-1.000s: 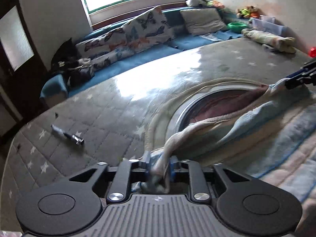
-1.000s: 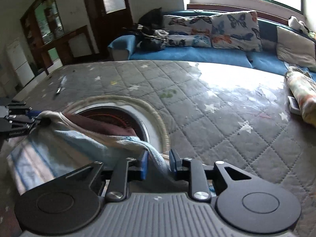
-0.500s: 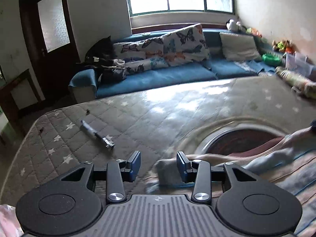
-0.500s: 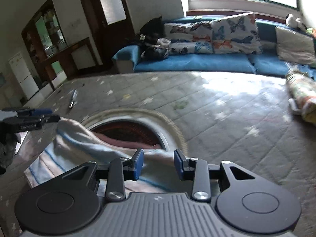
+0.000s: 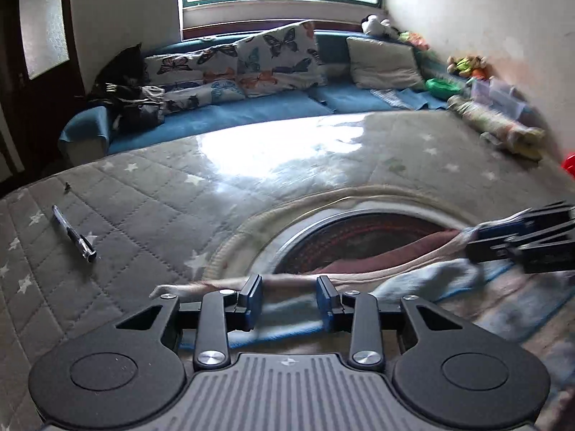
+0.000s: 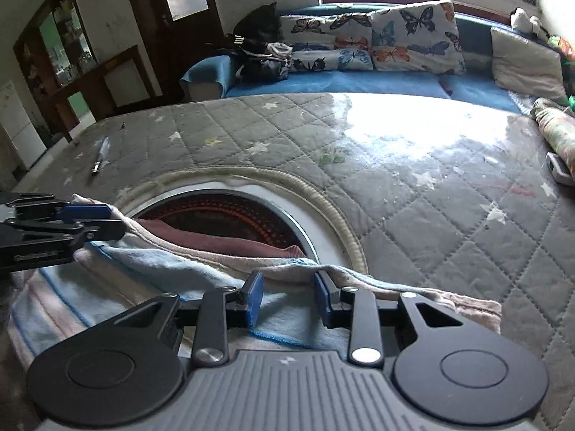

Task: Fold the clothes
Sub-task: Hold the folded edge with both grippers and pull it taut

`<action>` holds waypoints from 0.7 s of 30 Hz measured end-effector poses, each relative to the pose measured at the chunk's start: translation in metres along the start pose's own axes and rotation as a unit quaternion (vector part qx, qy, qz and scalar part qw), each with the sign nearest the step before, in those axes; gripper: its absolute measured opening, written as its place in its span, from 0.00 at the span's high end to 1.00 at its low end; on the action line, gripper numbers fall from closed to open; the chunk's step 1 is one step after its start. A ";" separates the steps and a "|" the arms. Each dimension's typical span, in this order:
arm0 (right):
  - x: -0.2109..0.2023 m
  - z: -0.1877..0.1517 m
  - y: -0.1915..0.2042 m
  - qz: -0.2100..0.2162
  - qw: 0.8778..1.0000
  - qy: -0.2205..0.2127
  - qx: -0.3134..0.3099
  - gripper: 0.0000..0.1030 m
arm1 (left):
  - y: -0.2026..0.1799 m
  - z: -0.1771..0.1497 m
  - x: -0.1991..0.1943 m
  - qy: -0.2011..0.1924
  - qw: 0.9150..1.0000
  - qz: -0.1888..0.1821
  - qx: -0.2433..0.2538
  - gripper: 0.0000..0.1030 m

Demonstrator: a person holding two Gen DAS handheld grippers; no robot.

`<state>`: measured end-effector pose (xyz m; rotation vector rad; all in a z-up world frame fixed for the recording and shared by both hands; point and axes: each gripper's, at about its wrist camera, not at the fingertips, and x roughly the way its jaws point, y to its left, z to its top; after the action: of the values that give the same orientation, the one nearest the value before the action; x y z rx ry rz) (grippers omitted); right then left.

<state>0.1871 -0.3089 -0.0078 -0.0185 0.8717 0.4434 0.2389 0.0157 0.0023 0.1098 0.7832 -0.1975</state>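
Note:
A pink and light-blue striped cloth (image 5: 413,287) (image 6: 151,269) lies spread on the grey quilted mattress (image 5: 215,194). It partly covers a maroon garment (image 6: 215,240) and a round red-patterned disc (image 6: 222,212). My left gripper (image 5: 289,287) hovers over the cloth's far edge. Its jaws are apart and closing, with the edge between them but not pinched. My right gripper (image 6: 287,285) is the same at the other end: jaws apart, closing, cloth lying between the pads. Each gripper also shows from the side in the other's view, the right gripper (image 5: 478,242) and the left gripper (image 6: 115,221).
A pen (image 5: 73,233) (image 6: 100,156) lies on the mattress to the left. A blue sofa (image 5: 251,111) with butterfly cushions runs along the far side. Rolled bedding (image 5: 496,125) and a small white device (image 6: 559,170) sit at the right edge.
A second ago both grippers were shut on the cloth's raised edge. Both have let go, their jaws now stand apart, and the edge has dropped flat onto the mattress.

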 end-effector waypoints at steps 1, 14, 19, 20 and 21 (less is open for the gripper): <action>0.000 0.000 -0.001 -0.001 1.000 -0.002 0.002 0.70 | 0.002 -0.001 0.005 0.003 1.000 -0.001 -0.008 0.64; 0.014 0.009 0.022 0.002 1.000 -0.007 -0.022 0.70 | 0.009 -0.006 0.004 -0.006 0.999 -0.004 -0.031 0.63; 0.015 0.014 0.026 -0.008 1.000 -0.010 -0.018 0.70 | 0.007 -0.006 -0.010 -0.018 0.999 -0.004 -0.038 0.64; 0.012 0.014 0.028 -0.008 1.000 -0.014 -0.021 0.70 | 0.005 -0.006 -0.016 -0.025 0.999 -0.009 -0.037 0.64; 0.010 0.014 0.030 -0.008 1.000 -0.017 -0.024 0.70 | 0.002 -0.006 -0.020 -0.030 0.999 -0.013 -0.036 0.64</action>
<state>0.1913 -0.2756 -0.0009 -0.0625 0.8262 0.4490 0.2213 0.0217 0.0120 0.0257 0.7317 -0.1961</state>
